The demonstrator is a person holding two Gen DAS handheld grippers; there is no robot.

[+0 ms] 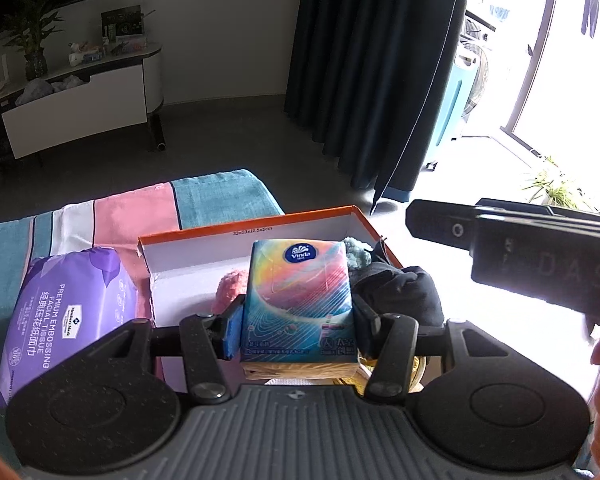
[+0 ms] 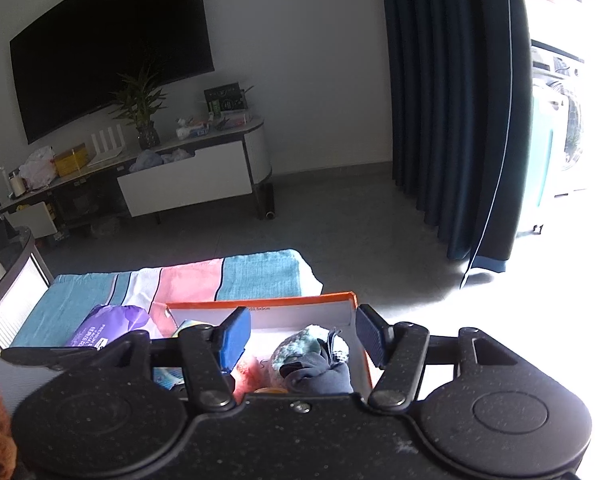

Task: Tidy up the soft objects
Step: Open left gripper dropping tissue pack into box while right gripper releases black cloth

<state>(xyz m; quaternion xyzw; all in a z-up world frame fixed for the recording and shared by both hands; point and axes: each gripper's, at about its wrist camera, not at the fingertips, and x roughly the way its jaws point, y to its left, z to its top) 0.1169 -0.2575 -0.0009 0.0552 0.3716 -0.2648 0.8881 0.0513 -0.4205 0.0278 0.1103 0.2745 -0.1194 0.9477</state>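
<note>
Right now your orange-rimmed box sits on the striped towel, purple facial tissue pack just left of it. Over the box, your left gripper clamps the Vinda tissue pack; your right gripper gapes empty above dark cloth.

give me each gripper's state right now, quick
left gripper: fingers closed on the Vinda tissue pack, held over the orange box.
right gripper: open, nothing between its fingers.
</note>
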